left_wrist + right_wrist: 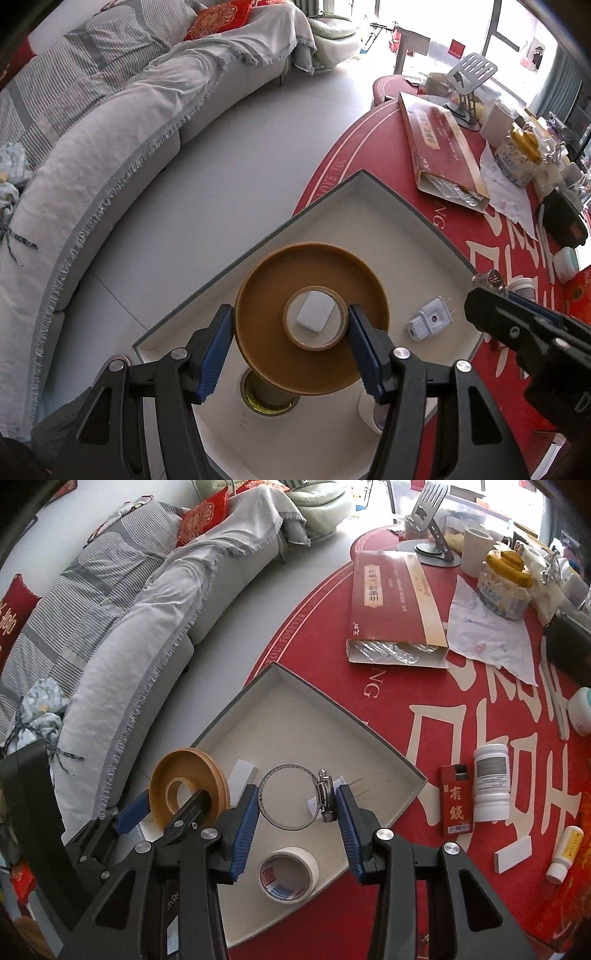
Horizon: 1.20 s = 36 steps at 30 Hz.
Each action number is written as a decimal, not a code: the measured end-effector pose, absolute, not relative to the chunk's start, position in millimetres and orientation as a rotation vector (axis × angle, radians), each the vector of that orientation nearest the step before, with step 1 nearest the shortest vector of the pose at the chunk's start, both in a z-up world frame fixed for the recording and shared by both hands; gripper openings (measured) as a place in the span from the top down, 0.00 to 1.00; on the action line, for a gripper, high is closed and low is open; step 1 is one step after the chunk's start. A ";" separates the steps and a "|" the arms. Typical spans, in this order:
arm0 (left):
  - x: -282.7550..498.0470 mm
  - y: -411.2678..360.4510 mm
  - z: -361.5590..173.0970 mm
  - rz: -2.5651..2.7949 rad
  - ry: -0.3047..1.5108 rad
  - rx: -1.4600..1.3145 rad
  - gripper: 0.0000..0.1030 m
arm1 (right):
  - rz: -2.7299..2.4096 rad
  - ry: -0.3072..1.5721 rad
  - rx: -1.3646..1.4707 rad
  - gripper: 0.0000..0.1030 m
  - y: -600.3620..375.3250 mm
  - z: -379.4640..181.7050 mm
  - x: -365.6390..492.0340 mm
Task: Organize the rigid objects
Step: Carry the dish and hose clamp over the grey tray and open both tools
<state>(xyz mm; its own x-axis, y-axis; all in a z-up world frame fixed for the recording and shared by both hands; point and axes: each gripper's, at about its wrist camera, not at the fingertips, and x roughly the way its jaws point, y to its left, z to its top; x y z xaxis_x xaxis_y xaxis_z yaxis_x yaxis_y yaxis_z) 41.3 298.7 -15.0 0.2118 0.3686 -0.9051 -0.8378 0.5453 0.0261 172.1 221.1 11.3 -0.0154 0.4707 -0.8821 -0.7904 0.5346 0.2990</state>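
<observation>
Left gripper (pixel 291 332) clamped on brown tape roll (pixel 312 319), held above grey tray (pixel 417 206) for release inside. Right gripper (pixel 295 805) closed on metal hose clamp (pixel 291 797), likewise over tray, near white tape roll (pixel 289 877), for grouping.

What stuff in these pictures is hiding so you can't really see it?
- Yellowish tape roll, left wrist view: mostly covered by the brown tape roll held above it.
- White tape roll, left wrist view: hidden behind a finger of the left gripper.
- White plug adapter, right wrist view: mostly behind the hose clamp in the right gripper.
- Table clutter beyond the jar: too small, overexposed.
</observation>
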 end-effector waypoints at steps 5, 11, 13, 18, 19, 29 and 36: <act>42.6 299.9 -20.5 0.896 1.061 -0.534 0.37 | 1.025 1.231 -0.337 0.58 224.0 5.3 171.1; 43.1 299.6 -25.7 0.895 1.072 -0.528 0.37 | 1.014 1.242 -0.337 0.58 224.5 -0.7 171.9; 42.9 300.1 -26.5 0.898 1.075 -0.525 0.37 | 1.012 1.248 -0.339 0.58 224.2 -3.4 171.9; 44.7 299.9 -29.3 0.905 1.082 -0.506 0.37 | 1.007 1.257 -0.342 0.58 225.5 -8.4 172.5; 45.0 299.7 -30.0 0.905 1.083 -0.506 0.37 | 1.006 1.257 -0.345 0.58 226.2 -9.4 172.2; 44.8 302.4 -38.5 0.911 1.097 -0.512 0.37 | 1.006 1.266 -0.354 0.58 231.6 -16.4 173.1; 46.2 301.5 -46.3 0.909 1.111 -0.510 0.37 | 1.006 1.274 -0.358 0.58 235.4 -23.8 173.7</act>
